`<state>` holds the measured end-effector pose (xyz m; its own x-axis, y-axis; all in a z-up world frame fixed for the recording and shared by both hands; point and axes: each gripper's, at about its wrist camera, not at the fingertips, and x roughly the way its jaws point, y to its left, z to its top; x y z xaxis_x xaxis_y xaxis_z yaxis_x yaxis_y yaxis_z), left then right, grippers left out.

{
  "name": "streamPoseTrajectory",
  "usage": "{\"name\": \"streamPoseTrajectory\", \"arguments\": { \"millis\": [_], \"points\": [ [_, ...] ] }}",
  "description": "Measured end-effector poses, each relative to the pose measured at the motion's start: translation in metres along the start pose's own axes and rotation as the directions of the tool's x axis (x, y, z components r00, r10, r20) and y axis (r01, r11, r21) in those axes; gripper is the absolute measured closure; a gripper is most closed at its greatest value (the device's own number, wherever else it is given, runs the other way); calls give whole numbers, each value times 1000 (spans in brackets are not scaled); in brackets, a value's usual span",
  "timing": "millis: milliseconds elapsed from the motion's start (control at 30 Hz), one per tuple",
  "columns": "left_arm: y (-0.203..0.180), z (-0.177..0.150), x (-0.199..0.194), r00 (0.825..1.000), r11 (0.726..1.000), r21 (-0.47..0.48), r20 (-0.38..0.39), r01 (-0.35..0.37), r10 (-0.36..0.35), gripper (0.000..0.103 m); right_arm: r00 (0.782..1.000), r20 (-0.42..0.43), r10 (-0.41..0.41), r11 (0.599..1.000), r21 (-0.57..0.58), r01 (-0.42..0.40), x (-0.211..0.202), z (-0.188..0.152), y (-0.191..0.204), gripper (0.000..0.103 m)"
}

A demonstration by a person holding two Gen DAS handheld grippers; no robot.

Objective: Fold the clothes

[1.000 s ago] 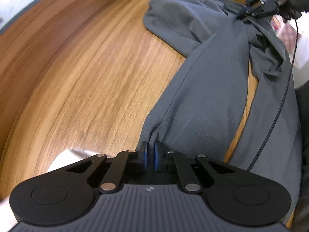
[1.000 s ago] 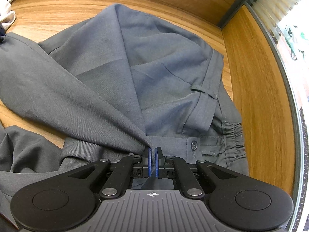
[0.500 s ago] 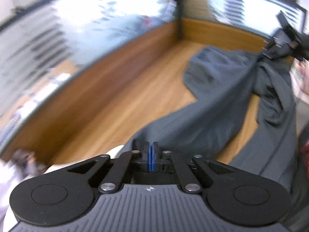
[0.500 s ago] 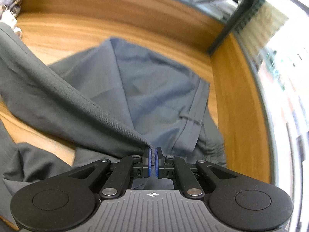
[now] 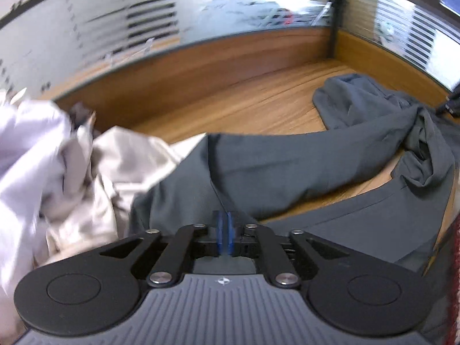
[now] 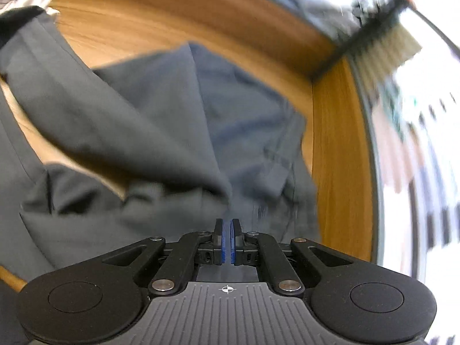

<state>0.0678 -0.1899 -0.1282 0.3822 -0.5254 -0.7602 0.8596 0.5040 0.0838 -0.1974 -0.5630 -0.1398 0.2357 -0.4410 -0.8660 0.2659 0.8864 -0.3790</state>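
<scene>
Garment: the grey trousers [image 5: 287,166] lay on the wooden table [image 5: 258,106], one leg stretched out long from the left gripper [image 5: 224,224] toward the bunched waist end at the far right corner.
Long axis: that leg ran slantwise away from the left gripper's tips to the right; the waist part lay spread under the right gripper [image 6: 228,231], close to the corner of the wooden walls.
Left gripper: its jaws were opening, a narrow gap showing between the blue pads, with the leg's fold right at the tips; whether cloth was between them was hard to tell.
Right gripper: pressed together, seemingly pinching a fold of the trousers [image 6: 161,132] at the tips, though blur hid the exact bite.
Nearer hand: left to the leg end, right to the waist.
Beside: a heap of pale clothes [image 5: 72,166] lay just left of the leg end, touching it.
Likely turning point: carrying the leg end along that axis toward the waist.
</scene>
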Motion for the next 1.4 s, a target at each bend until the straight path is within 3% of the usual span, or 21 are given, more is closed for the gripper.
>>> {"name": "streamPoseTrajectory", "arguments": {
  "millis": [33,133,267,333,533,667,933,1100,1167,1233,1400],
  "points": [
    [-1,-7,0,1000,1000,-25,-6,-4,4,75,1000,4,6,1000,10,-6,-2,-3,0,96],
    [-5,-22,3,1000,999,-50,-25,-12,11,69,999,27,25,999,19,-25,-13,-5,6,82],
    [-11,-39,11,998,993,-112,-55,-34,28,67,995,70,65,998,3,-66,-27,3,22,79],
    [-10,-45,16,998,986,-161,-54,-49,41,59,993,87,82,997,-12,-82,-32,9,32,78],
    [-14,-46,34,991,943,-305,-28,-133,130,42,985,127,118,993,-24,-116,-42,22,58,78],
    [-25,-45,48,982,926,-331,-23,-184,186,40,980,137,145,989,-38,-141,-45,27,71,78],
    [-44,-54,80,965,910,-321,-70,-261,252,39,973,135,186,981,-83,-176,-48,27,84,78],
    [-40,-68,81,957,890,-360,-28,-279,289,39,972,134,195,979,-94,-183,-53,25,79,78],
    [-42,-69,81,956,889,-365,-17,-278,293,44,972,129,198,978,-99,-186,-52,24,76,78],
    [-48,-68,80,959,899,-348,-4,-267,283,65,972,124,199,977,-106,-186,-52,23,75,78],
    [-52,-66,82,957,878,-395,-9,-270,290,78,969,131,211,972,-130,-194,-52,26,73,78]
  ]
}}
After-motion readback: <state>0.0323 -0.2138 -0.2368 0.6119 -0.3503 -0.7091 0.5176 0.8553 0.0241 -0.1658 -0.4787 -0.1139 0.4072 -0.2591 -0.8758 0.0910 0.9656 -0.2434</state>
